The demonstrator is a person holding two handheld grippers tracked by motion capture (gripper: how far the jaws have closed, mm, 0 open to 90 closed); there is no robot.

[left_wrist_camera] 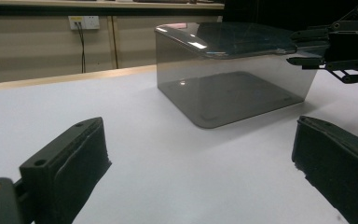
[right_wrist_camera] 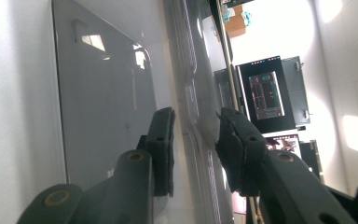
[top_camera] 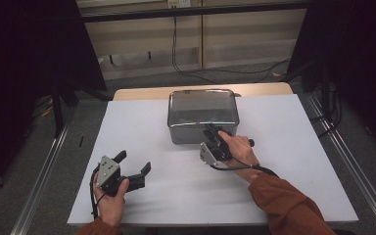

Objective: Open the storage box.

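- The right hand-held gripper (top_camera: 212, 132) is at the near rim of the smoky-grey translucent plastic box with a flat clear lid (top_camera: 203, 115). Its jaws straddle the lid's edge, one above and one below; whether the pads already press on it I cannot tell.
- The box stands near the far edge of the white-covered desk (top_camera: 284, 161), about mid-width, its long axis running left to right. It lies straight ahead of the right hand-held gripper.
- The left hand-held gripper (top_camera: 133, 163) rests near the desk's near left corner, jaws spread wide and empty, well apart from the box.
- The lid is glossy with rounded corners and overhangs the smooth walls, so it looks slippery. The jaw pads (right_wrist_camera: 165, 144) are black and rough.
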